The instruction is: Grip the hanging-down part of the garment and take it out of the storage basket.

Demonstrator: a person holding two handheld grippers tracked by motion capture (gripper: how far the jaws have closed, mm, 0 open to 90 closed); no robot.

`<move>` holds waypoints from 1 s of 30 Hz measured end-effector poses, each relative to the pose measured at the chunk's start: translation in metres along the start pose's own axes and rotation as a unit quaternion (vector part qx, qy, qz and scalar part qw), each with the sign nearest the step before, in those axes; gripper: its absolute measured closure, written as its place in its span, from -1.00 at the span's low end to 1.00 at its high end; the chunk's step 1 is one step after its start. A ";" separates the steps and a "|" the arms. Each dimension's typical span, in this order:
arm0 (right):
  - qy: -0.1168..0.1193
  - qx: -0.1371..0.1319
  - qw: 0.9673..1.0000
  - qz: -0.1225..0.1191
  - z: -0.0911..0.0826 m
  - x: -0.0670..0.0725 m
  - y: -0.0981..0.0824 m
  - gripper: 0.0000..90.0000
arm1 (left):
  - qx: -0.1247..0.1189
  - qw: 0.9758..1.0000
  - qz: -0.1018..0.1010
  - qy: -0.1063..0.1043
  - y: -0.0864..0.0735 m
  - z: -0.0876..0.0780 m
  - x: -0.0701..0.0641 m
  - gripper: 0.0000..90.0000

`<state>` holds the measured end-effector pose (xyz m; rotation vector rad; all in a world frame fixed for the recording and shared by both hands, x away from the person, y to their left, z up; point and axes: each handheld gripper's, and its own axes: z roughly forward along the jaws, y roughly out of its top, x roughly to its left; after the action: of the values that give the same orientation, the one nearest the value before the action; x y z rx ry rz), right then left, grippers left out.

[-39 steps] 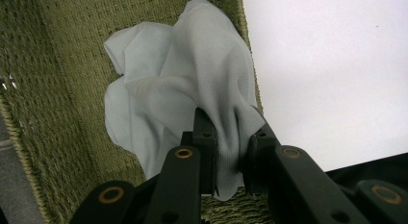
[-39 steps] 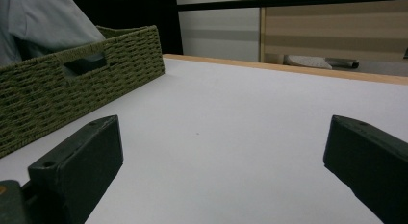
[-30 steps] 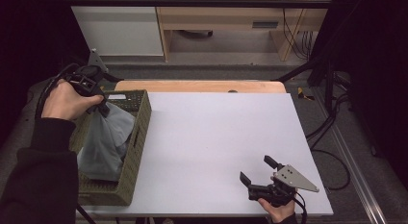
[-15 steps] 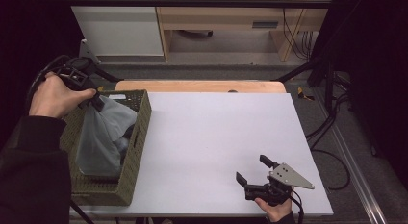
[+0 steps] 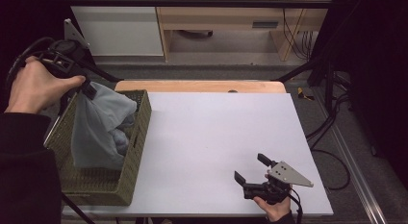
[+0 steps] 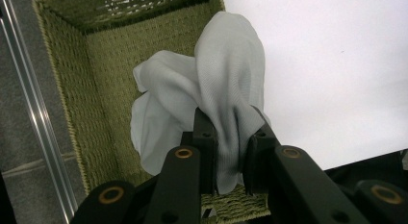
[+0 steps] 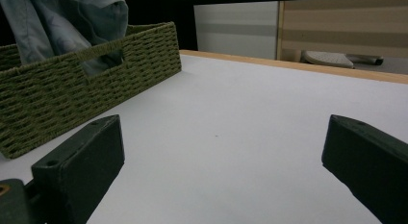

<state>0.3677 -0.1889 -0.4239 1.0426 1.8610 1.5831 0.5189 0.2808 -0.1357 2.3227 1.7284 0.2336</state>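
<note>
Cloth (image 5: 98,128), pale grey-blue and soft, hung from our left gripper (image 6: 230,152) with most of its length draped down inside the woven green basket (image 5: 137,137) at the left edge of the table (image 5: 216,137). We had the jaws clenched on a gathered fold near its top, so the fabric bunched between the black pads and fell away below in loose folds; in the left gripper view the pinched ridge ran straight up between them. We judged that a grip near the top edge suited a limp thing like this, since it lets the rest trail free of the basket walls instead of snagging on the weave. Our left hand (image 5: 36,87) held the gripper above the basket's far-left corner, pointing down into it. Our right gripper (image 5: 252,178) rested low near the table's front right, well apart from the basket, its jaws spread wide with nothing between them. We took it to be waiting there, over the bare white surface where the cloth could be laid.
</note>
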 end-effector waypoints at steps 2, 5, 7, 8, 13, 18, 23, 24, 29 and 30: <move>0.009 -0.001 1.000 -0.001 0.004 0.004 0.003 -0.97 | -0.005 1.000 0.001 0.000 0.000 -0.005 -0.001 0.74; 0.019 -0.003 1.000 -0.006 0.009 0.008 0.008 -0.97 | -0.010 1.000 0.001 0.001 0.000 -0.011 -0.002 0.74; 0.022 -0.001 1.000 -0.006 0.010 0.010 0.010 -0.97 | -0.007 1.000 0.002 0.002 0.000 -0.014 -0.002 0.74; 0.030 -0.004 1.000 -0.009 0.014 0.014 0.014 -0.97 | -0.008 1.000 0.000 0.004 0.000 -0.015 -0.003 0.74; 0.049 -0.013 0.999 -0.010 0.026 0.023 0.024 -0.97 | -0.007 1.000 0.001 0.003 0.002 -0.016 -0.004 0.74; 0.096 -0.010 0.995 -0.004 0.053 0.047 0.037 -0.97 | -0.004 1.000 0.003 0.003 0.005 -0.013 -0.006 0.74; 0.126 -0.008 0.992 -0.004 0.077 0.066 0.047 -0.95 | -0.005 1.000 0.005 0.004 0.005 -0.015 -0.007 0.74; 0.131 -0.009 0.991 -0.004 0.081 0.070 0.049 -0.95 | -0.006 1.000 0.004 0.004 0.005 -0.016 -0.006 0.74; 0.143 -0.001 0.990 -0.012 0.101 0.082 0.056 -0.94 | -0.007 1.000 0.005 0.004 0.004 -0.017 -0.006 0.73; 0.148 0.002 0.989 -0.011 0.111 0.088 0.058 -0.94 | -0.007 1.000 0.005 0.004 0.004 -0.017 -0.006 0.74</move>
<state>0.4146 -0.0493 -0.3819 0.8207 2.0589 1.8018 0.5161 0.2760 -0.1179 2.3238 1.7126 0.2562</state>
